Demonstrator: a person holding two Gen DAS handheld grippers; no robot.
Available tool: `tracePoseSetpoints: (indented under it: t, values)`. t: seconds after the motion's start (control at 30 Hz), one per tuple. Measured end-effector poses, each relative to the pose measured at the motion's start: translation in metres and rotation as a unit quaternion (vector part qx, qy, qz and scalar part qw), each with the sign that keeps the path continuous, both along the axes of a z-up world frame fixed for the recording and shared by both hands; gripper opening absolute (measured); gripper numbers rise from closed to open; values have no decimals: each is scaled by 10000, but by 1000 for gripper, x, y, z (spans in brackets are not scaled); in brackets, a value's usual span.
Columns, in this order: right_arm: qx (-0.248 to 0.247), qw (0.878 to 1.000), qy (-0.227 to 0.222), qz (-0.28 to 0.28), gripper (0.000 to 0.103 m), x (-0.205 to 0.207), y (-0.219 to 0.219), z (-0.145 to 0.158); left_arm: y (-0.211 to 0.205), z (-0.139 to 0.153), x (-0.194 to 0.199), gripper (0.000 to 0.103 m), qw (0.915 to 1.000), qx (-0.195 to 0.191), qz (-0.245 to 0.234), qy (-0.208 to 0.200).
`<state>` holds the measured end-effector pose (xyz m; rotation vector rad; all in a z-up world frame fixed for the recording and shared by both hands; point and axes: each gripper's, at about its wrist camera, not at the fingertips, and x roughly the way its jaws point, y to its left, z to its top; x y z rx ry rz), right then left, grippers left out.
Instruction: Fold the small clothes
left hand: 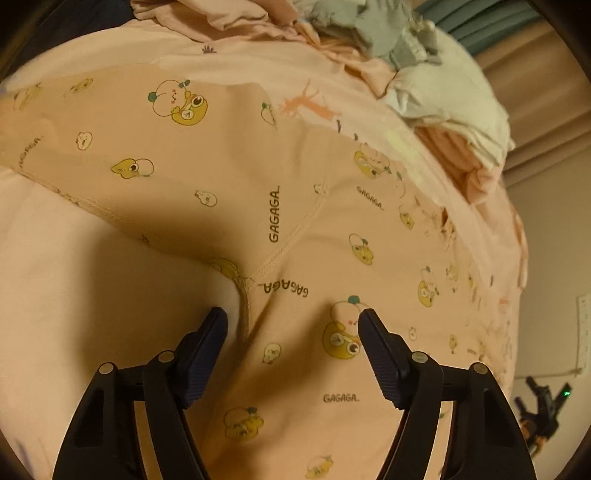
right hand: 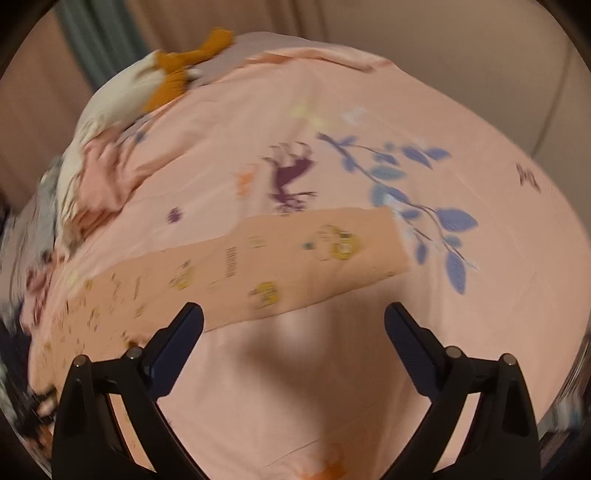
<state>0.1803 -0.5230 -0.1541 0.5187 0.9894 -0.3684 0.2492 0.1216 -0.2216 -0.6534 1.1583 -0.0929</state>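
Two grippers over one garment. The printed peach garment (left hand: 280,206) lies spread flat on the pink bedsheet (right hand: 369,122), with a heap of unfolded clothes (left hand: 388,33) at the far edge of the bed.

Left gripper (left hand: 293,317) — jaws apart, nothing pinched. It hangs directly over the cloth at a seam junction; the left fingertip (left hand: 218,317) is above the garment's curved hem where bare sheet begins, the right one above a yellow cartoon print. Cloth lies between the jaws but I see no pad pressing on it (contact cannot be confirmed from this angle).

Right gripper (right hand: 293,314) — jaws wide, empty. It is over bare sheet; the garment's near edge runs just ahead of the fingertips, closest by the left finger (right hand: 190,317).

Key relation: in the right wrist view the visible strip of garment runs long from lower left to upper right, ending in a square-cut end (right hand: 395,240) up and right of the jaws. Judgement: the left gripper is the nearer and already placed for a pinch; the right one must travel forward to the edge.

View from the right wrist is motion-blurred — print detail unreliable.
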Motion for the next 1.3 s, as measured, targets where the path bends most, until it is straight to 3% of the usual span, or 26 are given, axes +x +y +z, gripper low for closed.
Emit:
tracePoseSetpoints:
  t: [0.07, 0.13, 0.27, 0.3, 0.37, 0.47, 0.53, 0.57, 0.7, 0.83, 0.93, 1.0, 1.13, 1.17, 1.3]
  values:
    - [421, 9986, -60, -312, 94, -5, -26, -12, -1, 4, -5, 66, 9998, 160, -93, -68]
    - [874, 9946, -181, -525, 92, -10, -47, -25, -6, 9, -10, 38, 9983, 533, -239, 17]
    - [1787, 9760, -486, -1144, 72, -23, -74, -53, -13, 15, -17, 31, 9960, 866, -232, 63]
    - [1953, 9724, -542, -1152, 66, -22, -77, -58, -14, 16, -20, 25, 9947, 1003, -194, 90]
    - [2276, 9640, -624, -1229, 54, -21, -79, -71, -18, 15, -23, 24, 9921, 1233, -200, 103]
    - [2333, 9594, -833, -1345, 39, -16, -79, -77, -27, 17, -28, 24, 9877, 1540, -277, 10]
    - [2355, 9577, -889, -1394, 22, -9, -80, -81, -20, 10, -27, 24, 9867, 1596, -282, -97]
    - [2298, 9585, -838, -1464, 8, -5, -78, -83, -18, 7, -17, 24, 9871, 1582, -242, -103]
    - [1908, 9690, -897, -1285, 8, 3, -71, -70, -19, 8, -15, 18, 9841, 1755, -246, -79]
    - [1527, 9790, -1192, -638, 8, 23, -41, -24, -21, 9, -19, 16, 9812, 1899, -311, -148]
    - [1022, 9843, -1434, 144, 8, 52, 8, 29, -19, 8, -18, 16, 9834, 1784, -259, -186]
    - [820, 9802, -1638, 757, 8, 82, 57, 67, -19, 7, -17, 16, 9839, 1761, -243, -201]
    - [867, 9573, -1933, 1968, 8, 126, 163, 114, -22, 7, -18, 16, 9830, 1801, -247, -248]
    - [826, 9483, -1931, 2379, 8, 141, 208, 124, -22, 7, -19, 16, 9831, 1791, -255, -271]
    - [856, 9126, -1673, 3631, 8, 165, 343, 117, -13, 8, -21, 16, 9872, 1551, -204, -315]
